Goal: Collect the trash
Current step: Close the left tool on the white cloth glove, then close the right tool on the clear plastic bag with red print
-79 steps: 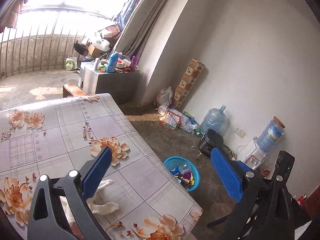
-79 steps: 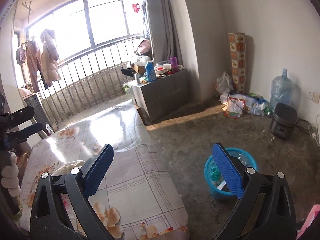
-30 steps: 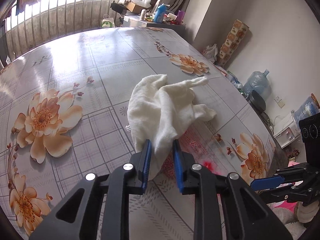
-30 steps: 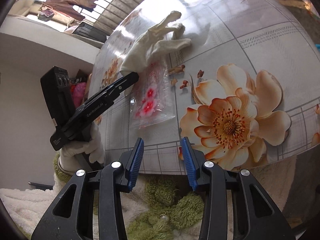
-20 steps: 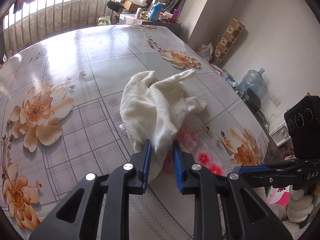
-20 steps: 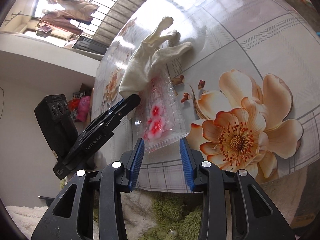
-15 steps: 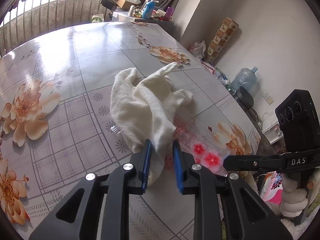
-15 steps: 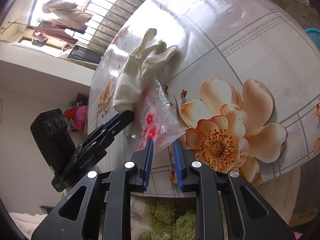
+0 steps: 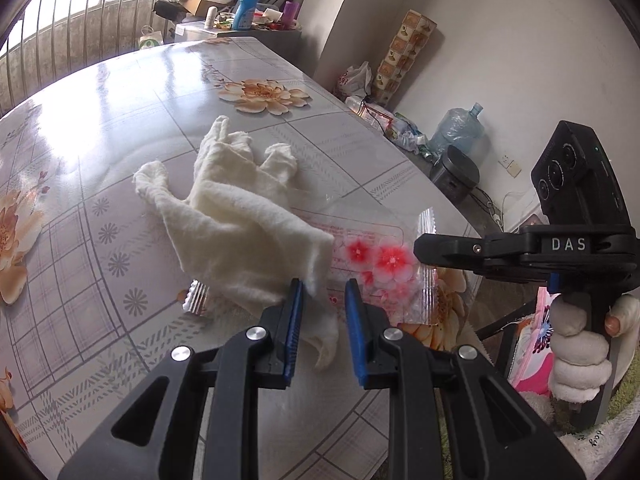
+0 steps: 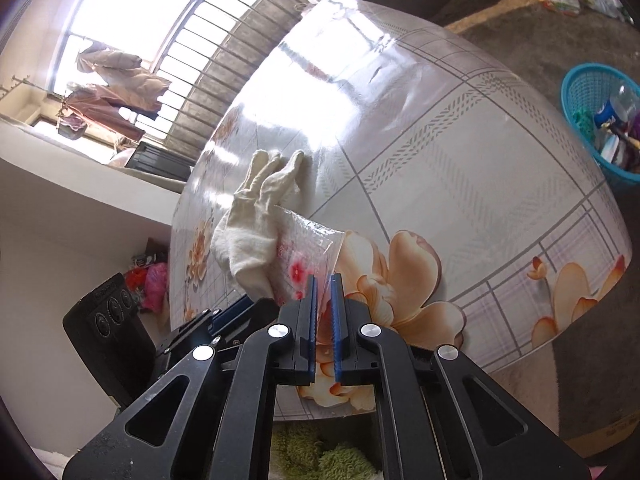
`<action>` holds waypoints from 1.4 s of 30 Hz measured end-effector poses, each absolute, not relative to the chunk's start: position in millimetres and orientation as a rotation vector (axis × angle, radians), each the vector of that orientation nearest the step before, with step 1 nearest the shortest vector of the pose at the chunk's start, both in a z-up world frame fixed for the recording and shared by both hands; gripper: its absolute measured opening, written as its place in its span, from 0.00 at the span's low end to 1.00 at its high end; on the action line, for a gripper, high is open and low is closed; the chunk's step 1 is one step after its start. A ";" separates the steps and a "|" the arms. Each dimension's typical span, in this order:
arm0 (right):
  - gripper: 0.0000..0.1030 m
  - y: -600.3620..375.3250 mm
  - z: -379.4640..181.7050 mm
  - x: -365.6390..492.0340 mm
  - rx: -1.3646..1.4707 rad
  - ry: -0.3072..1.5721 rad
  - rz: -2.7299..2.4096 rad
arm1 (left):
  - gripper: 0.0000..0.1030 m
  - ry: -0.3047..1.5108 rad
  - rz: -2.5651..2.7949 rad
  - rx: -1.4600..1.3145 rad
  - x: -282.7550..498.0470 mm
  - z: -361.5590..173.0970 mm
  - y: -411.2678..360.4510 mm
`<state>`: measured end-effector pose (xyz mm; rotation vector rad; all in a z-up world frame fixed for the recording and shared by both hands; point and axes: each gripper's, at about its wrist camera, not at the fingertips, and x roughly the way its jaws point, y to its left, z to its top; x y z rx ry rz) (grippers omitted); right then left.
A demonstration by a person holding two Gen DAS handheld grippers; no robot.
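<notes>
A clear plastic wrapper printed with red flowers lies near the front edge of the flowered table, partly under a white cloth glove. My left gripper is shut on the glove's near edge, and the cloth hangs down between its blue pads. From the right, my right gripper reaches the wrapper's serrated edge, held by a gloved hand. In the right wrist view the right gripper is closing with the wrapper caught by its lifted corner between the pads. The glove lies just beyond.
A blue basket holding trash stands on the floor past the table's far right side. A water jug and a black cooker sit by the wall. A green rug lies below the table's near edge.
The right gripper's jaws have narrowed from wide apart onto the wrapper's corner, which now lifts off the table. The left gripper has dragged the glove sideways, uncovering more of the wrapper.
</notes>
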<state>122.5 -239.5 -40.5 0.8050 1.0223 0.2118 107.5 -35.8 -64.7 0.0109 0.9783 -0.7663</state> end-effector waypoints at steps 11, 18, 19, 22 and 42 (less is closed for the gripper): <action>0.13 -238.4 -52.3 119.0 0.827 1.034 0.215 | 0.20 0.977 -0.769 0.028 108.5 -66.7 -39.9; 0.10 -235.0 -47.1 120.6 0.761 1.022 0.188 | 0.20 0.975 -0.769 0.035 108.4 -66.2 -40.1; 0.07 -234.0 -46.7 120.5 0.746 1.019 0.179 | 0.20 0.975 -0.768 0.039 108.5 -65.5 -40.5; 0.04 -235.0 -47.2 120.3 0.730 1.007 0.165 | 0.14 0.969 -0.739 0.068 108.2 -61.9 -42.4; 0.02 -278.1 -37.5 104.1 0.724 0.892 0.018 | 0.07 0.931 -0.685 0.171 103.7 -53.5 -55.0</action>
